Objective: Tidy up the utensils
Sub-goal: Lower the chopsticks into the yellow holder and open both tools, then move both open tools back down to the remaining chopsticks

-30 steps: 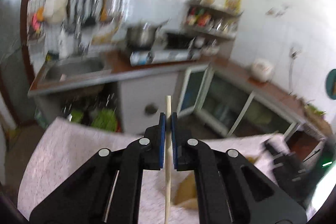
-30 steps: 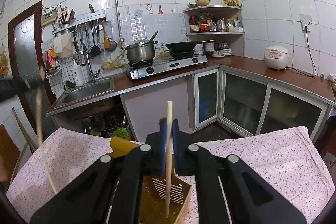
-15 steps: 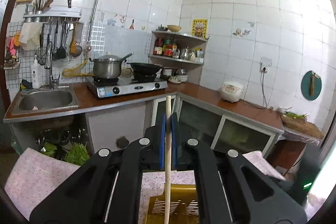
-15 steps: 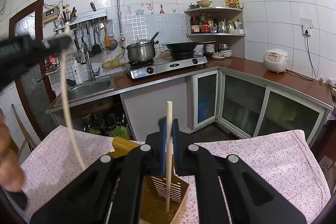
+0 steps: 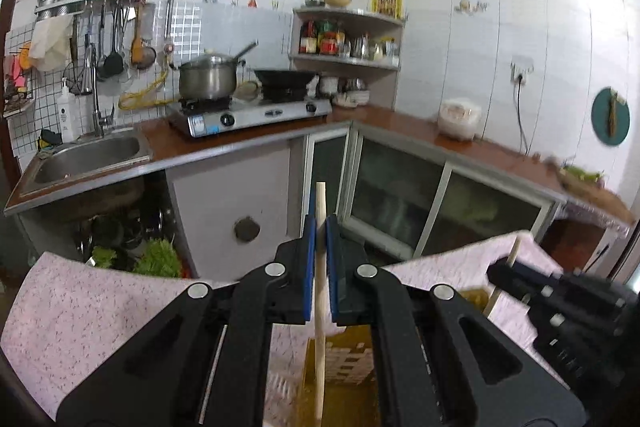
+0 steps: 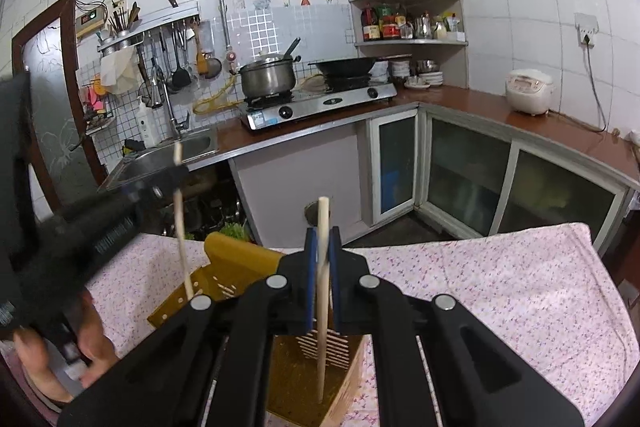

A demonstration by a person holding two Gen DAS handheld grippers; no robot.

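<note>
Both wrist views low over the pink floral tablecloth, looking level across it toward the brown L-shaped kitchen counter. Left aimed from further left. Shared: steel pot, yellow slotted utensil holder close below.

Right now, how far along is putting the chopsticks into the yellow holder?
Nothing looks finished yet. The left tool is clamped on one chopstick and the right tool on the other chopstick, both upright over the yellow holder on the flowered cloth. Left: lowering and releasing both.
</note>
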